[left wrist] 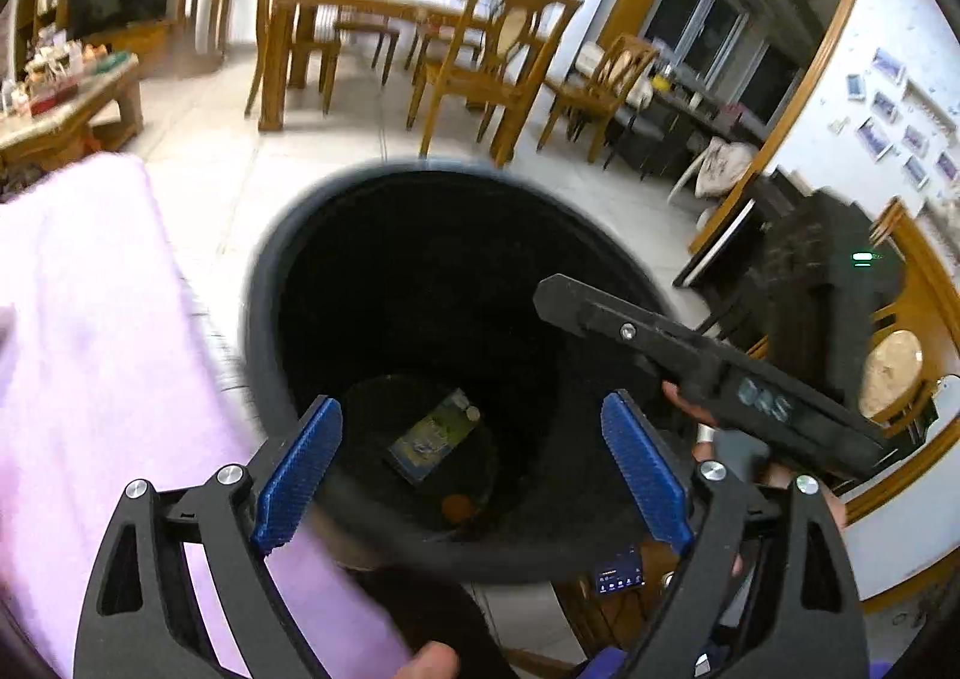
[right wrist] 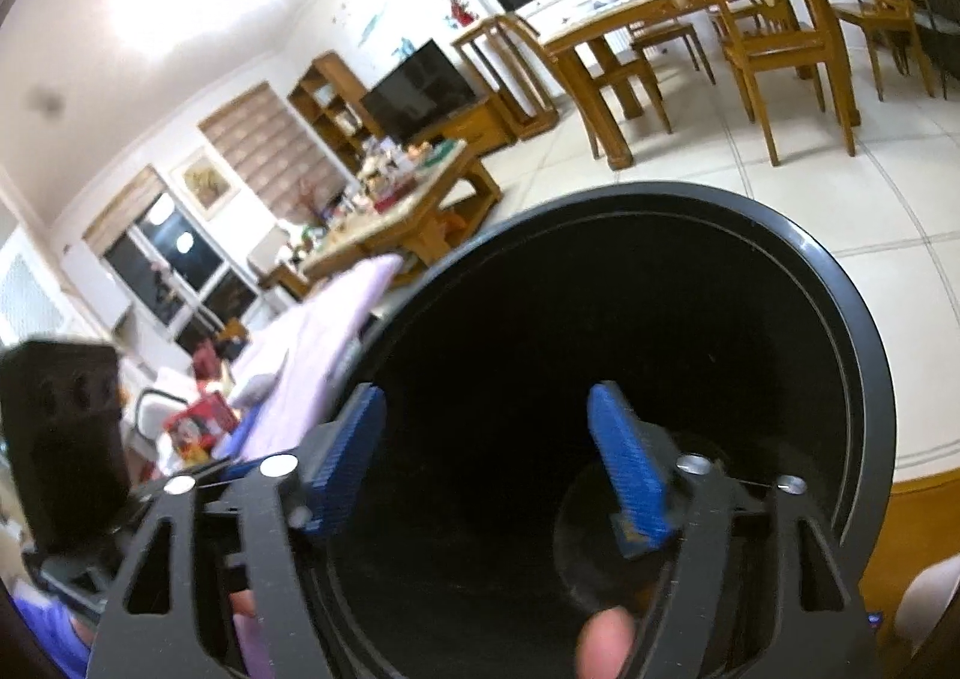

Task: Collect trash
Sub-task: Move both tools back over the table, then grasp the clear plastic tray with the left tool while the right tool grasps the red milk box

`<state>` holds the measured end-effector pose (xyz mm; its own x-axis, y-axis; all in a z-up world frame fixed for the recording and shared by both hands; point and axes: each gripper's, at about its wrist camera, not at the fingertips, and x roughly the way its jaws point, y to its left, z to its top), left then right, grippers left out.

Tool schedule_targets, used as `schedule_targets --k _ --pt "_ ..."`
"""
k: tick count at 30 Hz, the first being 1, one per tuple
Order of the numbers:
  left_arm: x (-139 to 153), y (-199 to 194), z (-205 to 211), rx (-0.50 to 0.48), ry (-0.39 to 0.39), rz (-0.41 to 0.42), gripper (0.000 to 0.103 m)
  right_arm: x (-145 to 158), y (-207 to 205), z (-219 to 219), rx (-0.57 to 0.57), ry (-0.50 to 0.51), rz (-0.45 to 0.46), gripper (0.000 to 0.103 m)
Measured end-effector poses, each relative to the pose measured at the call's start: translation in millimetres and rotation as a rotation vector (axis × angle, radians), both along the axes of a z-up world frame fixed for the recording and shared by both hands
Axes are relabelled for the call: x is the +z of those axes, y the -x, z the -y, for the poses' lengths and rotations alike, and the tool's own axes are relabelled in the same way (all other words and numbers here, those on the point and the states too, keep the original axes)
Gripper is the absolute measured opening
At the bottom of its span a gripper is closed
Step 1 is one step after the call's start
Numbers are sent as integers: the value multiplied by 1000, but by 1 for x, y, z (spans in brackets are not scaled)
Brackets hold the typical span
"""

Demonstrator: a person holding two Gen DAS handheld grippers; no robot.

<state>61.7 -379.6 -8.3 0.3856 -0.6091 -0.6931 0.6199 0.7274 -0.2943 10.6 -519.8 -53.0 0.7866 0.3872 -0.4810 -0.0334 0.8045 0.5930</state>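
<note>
While I looked down through my left gripper [left wrist: 474, 469], most of the black trash bin [left wrist: 264, 283] was a dark well, and its near rim was cut off behind my own blue pads [left wrist: 297, 475]. At the bottom lay a flat printed packet [left wrist: 429, 439], its long axis running diagonally from lower left to upper right in that view; the green and blue print on it was too small and dim for me to read. Beside it, lower down, sat a small orange-brown round thing [left wrist: 459, 508] I could not identify. My left jaws stood wide with nothing between them. My right gripper [right wrist: 486, 460] hung over the same bin's mouth [right wrist: 864, 331], jaws also spread and gripping nothing; from that view the bin's floor was nearly black and the packet could not be made out. A blurred pink cloth [left wrist: 90, 319] covered the left of the left view, just beside the bin. A small lit screen [left wrist: 618, 577] below the bin showed writing too tiny to read.
</note>
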Motion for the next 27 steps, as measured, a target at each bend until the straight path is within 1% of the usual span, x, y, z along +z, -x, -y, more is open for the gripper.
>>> schedule_targets --k 1,2,3,4,5,7,8,9,11,14,16,17,18,20,21,23,26,27 --pt "6 7 -11 12 20 27 89 5 3 -2 -6 -11 21 82" --pt "12 13 -25 31 38 58 95 8 6 -3 -9 -9 35 86" --pt "19 20 -42 58 55 95 97 16 10 -9 -14 6 56 89" --pt "25 25 -59 87 67 130 98 22 12 -16 -10 21 68 92" --pt "30 29 -78 121 69 161 98 29 12 -24 -1 38 77 92" --pt "37 34 -113 183 69 195 98 45 12 -47 34 81 94 93" --pt "39 35 -127 207 71 201 98 53 9 -64 62 107 105 94" --pt "40 36 -149 247 72 206 98 59 9 -76 83 123 112 97" --pt "41 36 -189 323 69 207 98 70 3 -116 148 169 129 98" --pt "42 35 -256 475 61 209 98 79 -6 -174 243 222 137 98" --pt "40 36 -307 593 39 208 98 80 -13 -217 315 261 135 98" --pt "39 34 -323 632 29 211 98 81 -19 -239 351 285 133 98" --pt "38 34 -348 691 8 217 98 81 -20 -257 371 300 134 98" --pt "34 32 -379 763 -32 210 98 80 -26 -295 415 342 130 98" --pt "29 28 -396 793 -53 190 98 80 -32 -313 439 367 125 98" --pt "20 21 -416 814 -68 149 98 83 -42 -345 474 402 118 98" --pt "8 7 -433 804 -88 96 98 79 -64 -379 509 463 101 98" --pt "3 -2 -437 786 -91 70 98 75 -73 -388 523 484 91 98"
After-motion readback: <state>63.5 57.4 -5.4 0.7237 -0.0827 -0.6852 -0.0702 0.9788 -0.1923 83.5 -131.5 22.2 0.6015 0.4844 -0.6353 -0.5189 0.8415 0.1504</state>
